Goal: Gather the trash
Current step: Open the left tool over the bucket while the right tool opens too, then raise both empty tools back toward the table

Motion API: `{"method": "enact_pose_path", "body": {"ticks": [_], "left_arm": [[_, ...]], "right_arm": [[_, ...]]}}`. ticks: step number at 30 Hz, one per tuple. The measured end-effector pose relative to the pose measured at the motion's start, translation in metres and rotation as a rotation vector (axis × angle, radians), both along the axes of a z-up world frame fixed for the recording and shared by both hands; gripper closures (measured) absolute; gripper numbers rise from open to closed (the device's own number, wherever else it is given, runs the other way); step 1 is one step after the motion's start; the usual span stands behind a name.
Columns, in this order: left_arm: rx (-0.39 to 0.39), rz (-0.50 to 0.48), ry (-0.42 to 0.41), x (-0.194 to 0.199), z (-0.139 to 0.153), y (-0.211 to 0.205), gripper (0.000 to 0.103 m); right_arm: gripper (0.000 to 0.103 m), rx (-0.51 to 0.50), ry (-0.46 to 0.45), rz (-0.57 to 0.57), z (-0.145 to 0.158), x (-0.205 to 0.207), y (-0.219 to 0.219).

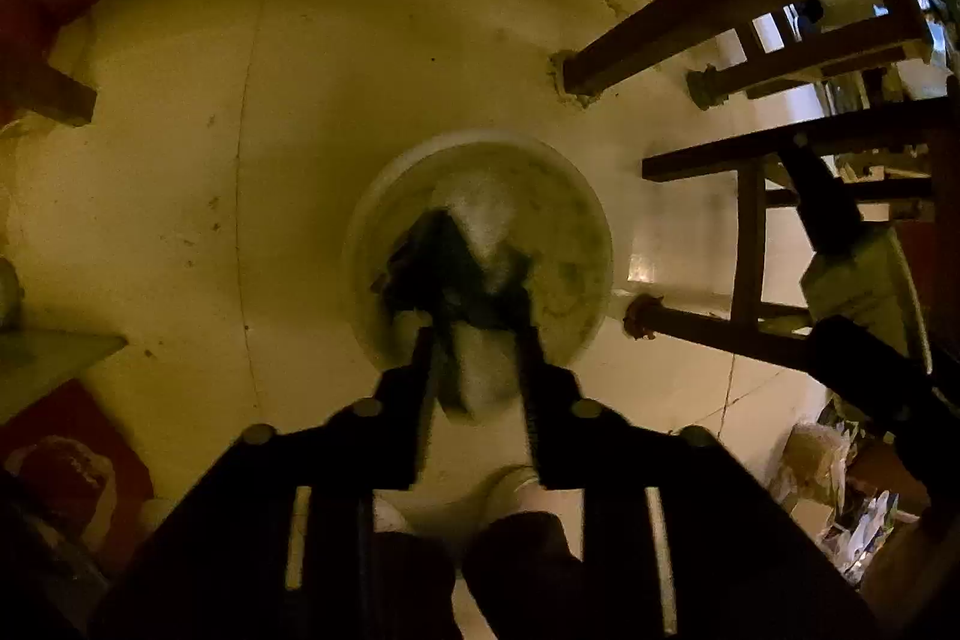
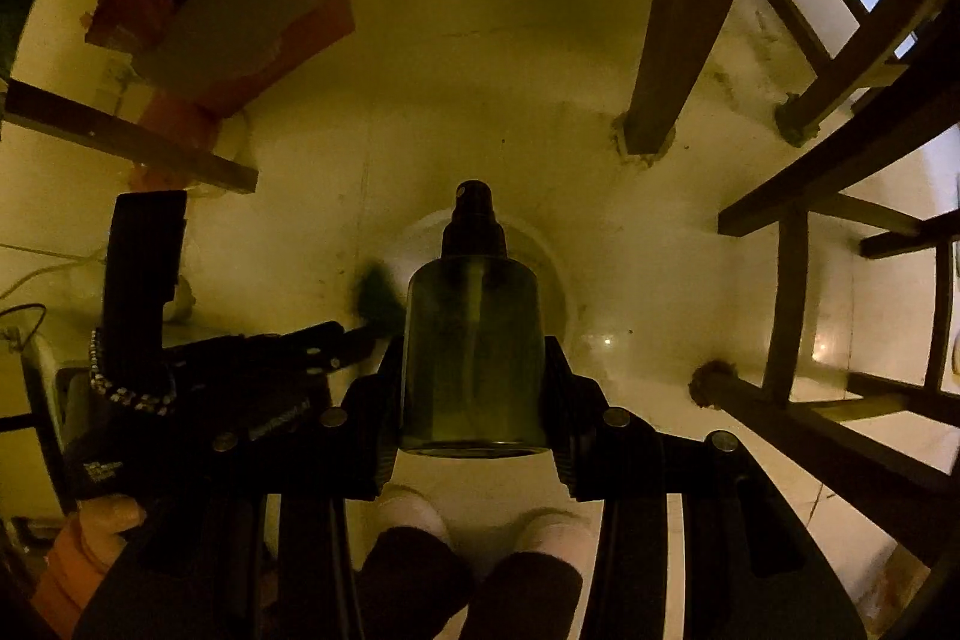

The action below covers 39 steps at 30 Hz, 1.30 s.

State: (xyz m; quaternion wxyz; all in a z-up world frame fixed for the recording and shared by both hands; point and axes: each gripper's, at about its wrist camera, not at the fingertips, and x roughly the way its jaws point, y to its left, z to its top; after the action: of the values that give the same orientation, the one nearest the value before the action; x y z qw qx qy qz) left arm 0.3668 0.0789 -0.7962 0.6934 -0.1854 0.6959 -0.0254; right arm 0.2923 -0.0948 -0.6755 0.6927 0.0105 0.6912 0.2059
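Both held over the round pale bin (image 1: pixel 576 196) on the floor for dropping: left gripper (image 1: pixel 474 334) jaws pinching blurred dark-and-white crumpled wrapper (image 1: pixel 474 250); right gripper (image 2: pixel 474 376) jaws clamping translucent green spray bottle (image 2: pixel 474 352).

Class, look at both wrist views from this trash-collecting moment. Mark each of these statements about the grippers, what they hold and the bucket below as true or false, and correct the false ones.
1. The right gripper is clamped on a spray bottle. True.
2. The spray bottle has a white cap. False: its spray cap is black.
3. The left gripper holds a dark and white crumpled piece of trash. True, though it is blurred.
4. A round pale bucket stands on the floor under both grippers. True.
5. The left gripper hangs over a wooden chair seat. False: it hangs over the bucket, with the wooden chair legs off to the side.
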Motion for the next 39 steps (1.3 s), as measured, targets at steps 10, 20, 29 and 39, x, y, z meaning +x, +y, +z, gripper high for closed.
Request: {"method": "enact_pose_path", "body": {"ticks": [10,20,29,39], "left_arm": [[0.088,-0.01,-0.054,-0.002,0.03,0.01,0.075],[0.108,-0.011,-0.1,-0.012,0.13,0.02,0.075],[0.12,-0.01,-0.212,-0.026,0.285,0.022,0.075],[0.143,0.043,-0.437,-0.046,0.471,0.041,0.075]], "right_arm": [[0.046,0.028,0.02,0.043,0.005,0.001,0.023],[0.046,-0.024,0.016,0.029,0.074,0.001,0.014],[0.046,-0.027,-0.087,0.028,0.213,-0.001,0.012],[0.046,0.042,-0.327,0.031,0.398,-0.013,0.026]]}}
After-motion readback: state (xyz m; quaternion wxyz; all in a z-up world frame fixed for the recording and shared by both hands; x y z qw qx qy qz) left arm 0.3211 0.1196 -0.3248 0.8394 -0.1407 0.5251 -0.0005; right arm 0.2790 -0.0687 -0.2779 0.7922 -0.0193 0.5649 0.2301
